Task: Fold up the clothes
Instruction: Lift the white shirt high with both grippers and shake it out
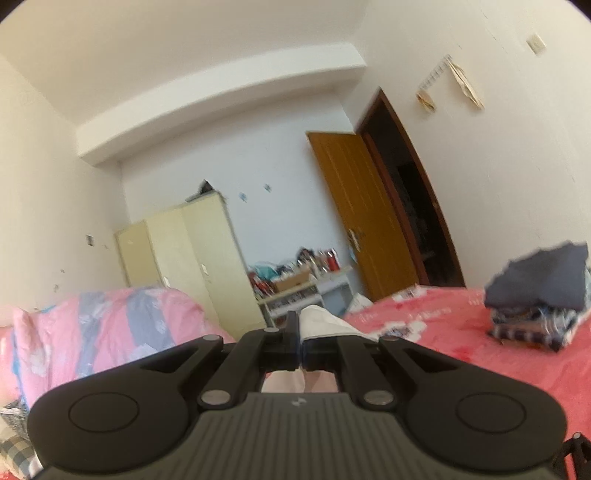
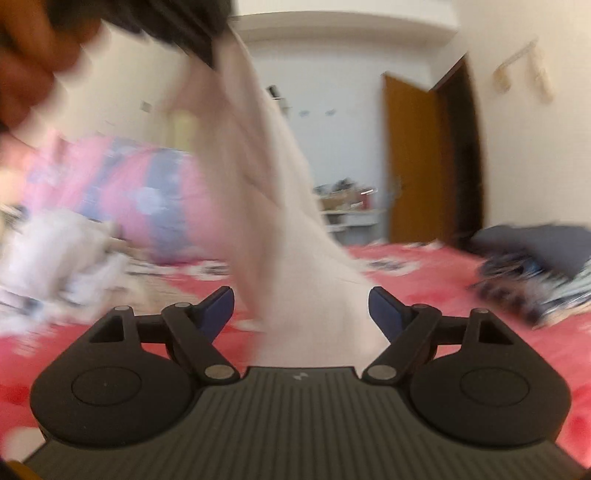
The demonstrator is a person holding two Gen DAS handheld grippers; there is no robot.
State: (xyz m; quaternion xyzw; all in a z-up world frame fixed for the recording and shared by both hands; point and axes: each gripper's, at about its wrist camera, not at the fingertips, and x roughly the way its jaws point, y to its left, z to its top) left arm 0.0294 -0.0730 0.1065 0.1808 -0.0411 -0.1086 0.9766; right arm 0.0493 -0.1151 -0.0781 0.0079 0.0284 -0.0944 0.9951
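Note:
A pale, whitish garment [image 2: 266, 192] hangs down over the red bed [image 2: 443, 295]. In the left wrist view my left gripper [image 1: 299, 332] is shut on its top edge, with a fold of the cloth [image 1: 321, 323] sticking out past the fingertips. In the blurred right wrist view that left gripper [image 2: 177, 26] shows as a dark shape at the top, beside a hand [image 2: 33, 55]. My right gripper [image 2: 301, 306] stands open lower down. The cloth hangs between its blue pads [image 2: 219, 308], which do not press on it.
A stack of folded clothes [image 1: 535, 299] topped by a dark grey piece sits on the bed at the right. A pink and blue quilt [image 1: 110, 325] lies at the left, with a heap of light clothes [image 2: 55, 258] before it. A cream wardrobe [image 1: 184, 258] and an open door [image 1: 362, 214] stand behind.

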